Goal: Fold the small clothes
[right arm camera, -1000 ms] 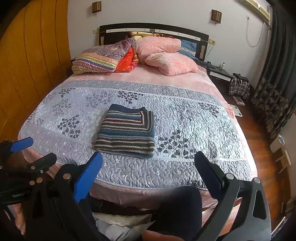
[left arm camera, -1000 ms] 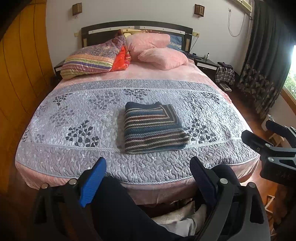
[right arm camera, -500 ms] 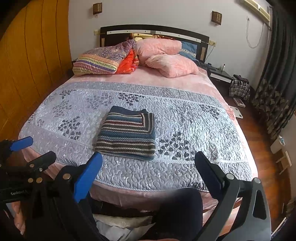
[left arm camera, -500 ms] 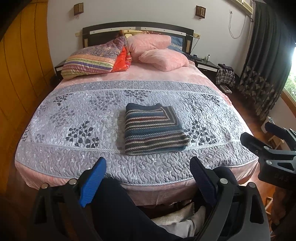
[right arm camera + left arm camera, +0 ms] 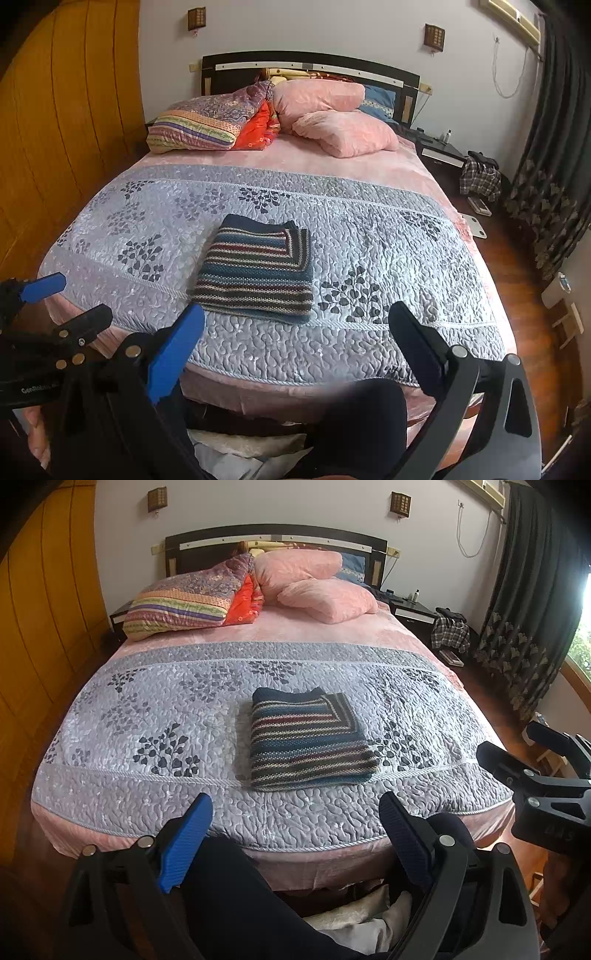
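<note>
- While both tools hang wide open and empty off the bed, left gripper (image 5: 295, 834) and right gripper (image 5: 295, 345) touch nothing.
- Risk: any fresh grab at the folded sweater (image 5: 308, 738) on the quilt (image 5: 147, 701) undoes the stack.

Loads of open quilt (image 5: 155, 709) all around the folded sweater (image 5: 306, 738). Only pillows (image 5: 325, 598) crowd the headboard end.

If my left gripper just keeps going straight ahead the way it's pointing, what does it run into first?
Probably the grey quilt at the foot of the bed, just short of the folded striped sweater. The open left gripper is empty, with nothing between it and the bed edge, though depth is uncertain.
</note>
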Available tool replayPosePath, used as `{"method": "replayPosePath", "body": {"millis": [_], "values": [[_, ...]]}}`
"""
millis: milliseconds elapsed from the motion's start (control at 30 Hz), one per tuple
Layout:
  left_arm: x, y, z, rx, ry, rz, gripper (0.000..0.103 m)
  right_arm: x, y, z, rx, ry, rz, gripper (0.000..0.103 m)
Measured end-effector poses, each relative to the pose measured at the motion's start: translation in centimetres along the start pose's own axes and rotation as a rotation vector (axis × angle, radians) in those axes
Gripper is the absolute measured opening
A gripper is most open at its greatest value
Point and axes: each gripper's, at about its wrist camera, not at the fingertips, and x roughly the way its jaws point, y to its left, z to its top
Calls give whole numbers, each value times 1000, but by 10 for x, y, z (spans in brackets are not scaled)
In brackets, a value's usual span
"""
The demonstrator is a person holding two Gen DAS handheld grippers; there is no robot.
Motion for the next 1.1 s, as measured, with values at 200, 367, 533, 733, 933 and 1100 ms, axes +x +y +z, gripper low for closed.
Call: {"method": "replayPosePath", "body": {"millis": [200, 367, 533, 733, 933, 1100], "values": [[-1, 0, 2, 3, -1, -2, 92, -1, -2, 2, 0, -9, 0, 99], [-1, 1, 4, 5, -1, -2, 92, -2, -2, 3, -1, -12, -1, 99], [-1, 1, 4, 5, -1, -1, 92, -2, -3, 5, -1, -13, 0, 99], [-1, 4, 7, 2, -1, 1, 92, -2, -3, 6, -1, -12, 6, 99], [1, 6, 7, 4, 5, 2, 92, -1, -2, 7, 0, -10, 7, 99], [2, 6, 6, 5, 6, 2, 92, 1, -2, 5, -1, -6, 5, 99]]}}
